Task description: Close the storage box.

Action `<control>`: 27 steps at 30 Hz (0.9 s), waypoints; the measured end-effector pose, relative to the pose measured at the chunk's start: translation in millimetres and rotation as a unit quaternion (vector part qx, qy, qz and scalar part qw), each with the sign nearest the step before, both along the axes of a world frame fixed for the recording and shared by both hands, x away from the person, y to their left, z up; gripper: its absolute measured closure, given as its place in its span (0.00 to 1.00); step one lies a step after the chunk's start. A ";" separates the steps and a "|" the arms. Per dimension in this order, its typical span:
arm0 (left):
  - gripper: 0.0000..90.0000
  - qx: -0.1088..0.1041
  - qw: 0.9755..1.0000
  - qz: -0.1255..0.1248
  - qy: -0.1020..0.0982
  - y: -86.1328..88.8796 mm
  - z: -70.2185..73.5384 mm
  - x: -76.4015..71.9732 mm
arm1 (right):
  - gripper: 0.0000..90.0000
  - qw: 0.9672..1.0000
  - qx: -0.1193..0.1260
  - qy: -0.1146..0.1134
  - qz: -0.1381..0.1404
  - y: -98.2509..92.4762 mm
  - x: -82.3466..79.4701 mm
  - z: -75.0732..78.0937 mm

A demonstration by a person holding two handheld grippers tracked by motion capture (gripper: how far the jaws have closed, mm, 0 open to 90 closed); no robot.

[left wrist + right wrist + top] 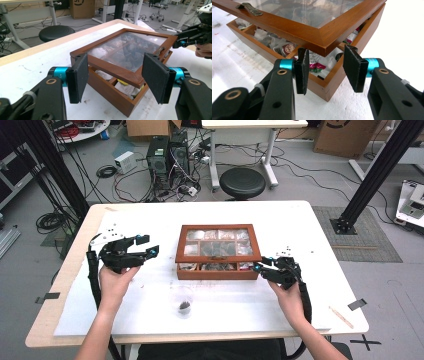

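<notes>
Brown wood makes the box (216, 273) we are working on, and it sits in the middle of the white bench (300, 235). Its glass lid (294, 30) is lifted a little at the front, so we can see small packets (287, 47) inside. We think our right hand-held gripper (258, 267) is what keeps the lid up. Its jaws stand close, one on each side of the lid's front corner. Our left hand-held gripper (150, 246) is wide, with nothing in it, and it hangs just left of the box without touching it.

What could go wrong? A corner is a small, slanted place to pinch. If the pads slide off, the lid could drop and bang, and the glass might crack. If we pull up too fast, the whole box could tip or scoot along the bench toward the little clear cup (184, 306) in front.
</notes>
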State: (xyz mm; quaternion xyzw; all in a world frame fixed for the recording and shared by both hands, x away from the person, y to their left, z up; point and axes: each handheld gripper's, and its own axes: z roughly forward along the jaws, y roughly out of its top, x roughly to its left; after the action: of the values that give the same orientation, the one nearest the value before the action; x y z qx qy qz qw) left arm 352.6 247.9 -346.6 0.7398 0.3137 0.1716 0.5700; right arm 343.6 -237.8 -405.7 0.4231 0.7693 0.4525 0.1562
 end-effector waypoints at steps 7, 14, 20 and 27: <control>0.42 0.000 1.000 0.000 0.000 0.8 -0.3 0.4 | 0.64 1.000 -0.007 0.004 0.001 0.2 -0.9 -2.8; 0.43 0.001 1.000 0.001 0.002 1.0 -1.0 1.1 | 0.64 1.000 -0.011 0.009 0.002 0.2 -0.8 -6.3; 0.42 0.000 1.000 0.000 0.004 1.0 -1.9 2.6 | 0.64 1.000 -0.018 0.015 0.003 0.9 -1.5 -9.9; 0.43 0.001 1.000 0.000 0.004 1.2 -2.5 4.2 | 0.64 1.000 -0.025 0.018 0.003 1.1 -2.1 -11.8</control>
State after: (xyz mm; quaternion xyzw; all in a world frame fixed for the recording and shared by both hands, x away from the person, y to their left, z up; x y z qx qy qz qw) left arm 356.7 249.1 -349.1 0.7408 0.3162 0.1689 0.5681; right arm 341.5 -236.7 -417.5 0.4253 0.7842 0.4257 0.1515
